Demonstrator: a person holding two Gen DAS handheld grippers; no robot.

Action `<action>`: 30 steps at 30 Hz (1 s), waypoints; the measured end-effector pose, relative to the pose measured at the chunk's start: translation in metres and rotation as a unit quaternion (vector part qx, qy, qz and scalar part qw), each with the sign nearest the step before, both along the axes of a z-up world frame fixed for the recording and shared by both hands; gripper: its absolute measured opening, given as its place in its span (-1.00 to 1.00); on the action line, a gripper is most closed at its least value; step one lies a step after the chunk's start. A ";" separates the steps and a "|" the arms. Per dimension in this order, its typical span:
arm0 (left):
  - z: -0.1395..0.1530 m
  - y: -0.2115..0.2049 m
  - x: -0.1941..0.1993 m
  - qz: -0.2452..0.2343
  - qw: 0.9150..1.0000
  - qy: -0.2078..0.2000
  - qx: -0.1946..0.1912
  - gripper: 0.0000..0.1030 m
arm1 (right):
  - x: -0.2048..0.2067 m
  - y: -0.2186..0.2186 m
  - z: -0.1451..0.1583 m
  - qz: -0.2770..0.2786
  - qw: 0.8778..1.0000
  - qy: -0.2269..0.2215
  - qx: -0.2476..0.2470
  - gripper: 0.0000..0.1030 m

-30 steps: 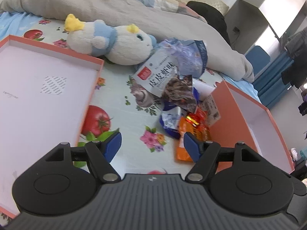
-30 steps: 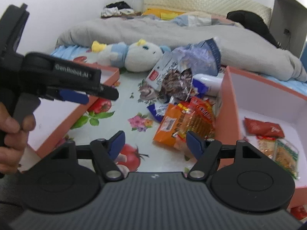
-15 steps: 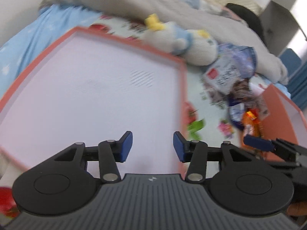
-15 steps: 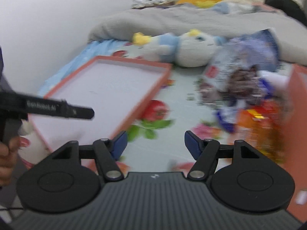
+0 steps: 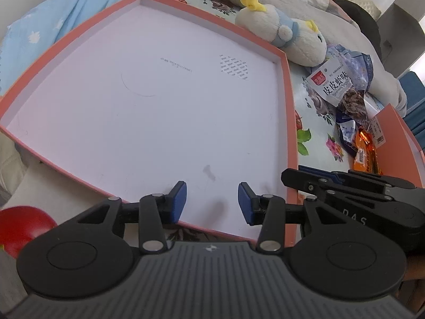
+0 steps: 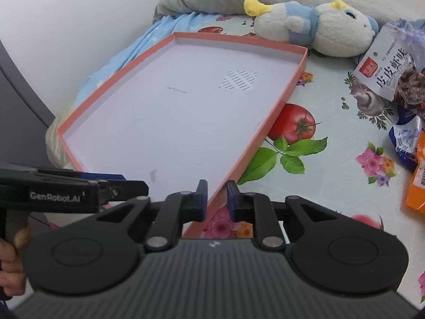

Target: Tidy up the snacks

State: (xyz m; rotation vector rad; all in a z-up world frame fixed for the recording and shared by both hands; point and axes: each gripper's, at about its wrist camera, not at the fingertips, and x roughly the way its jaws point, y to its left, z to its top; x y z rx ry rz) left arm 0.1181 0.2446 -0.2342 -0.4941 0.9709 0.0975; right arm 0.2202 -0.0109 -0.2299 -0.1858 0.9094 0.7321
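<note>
On the floral bedsheet [image 6: 332,191], the shallow orange-rimmed box lid [image 6: 289,90] lies flat beside a plush duck [image 6: 318,26]. Right gripper [image 6: 216,199]: jaws closing, straddling the lid's near side wall; contact of the pads cannot be confirmed. Left gripper [image 5: 212,202]: jaws spread partway over the lid's near edge, gripping nothing. Snack packets [image 5: 342,93] are piled between the lid and a second orange box [image 5: 398,143].
</note>
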 end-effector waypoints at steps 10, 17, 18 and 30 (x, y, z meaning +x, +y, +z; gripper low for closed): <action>0.001 -0.009 -0.028 0.001 1.000 0.012 -0.002 -0.03 | -0.022 -0.005 0.003 0.011 1.000 0.009 -0.005 -0.65; -0.002 -0.015 -0.051 0.008 1.000 0.027 0.002 -0.03 | -0.040 -0.013 0.000 0.002 1.000 0.031 0.005 -0.65; -0.002 -0.016 -0.054 0.008 1.000 0.028 0.002 -0.03 | -0.043 -0.013 0.000 0.001 0.999 0.034 0.006 -0.65; 0.024 -0.024 -0.058 0.014 1.000 0.010 0.004 0.20 | -0.060 -0.036 0.031 -0.019 0.999 -0.027 0.009 -0.61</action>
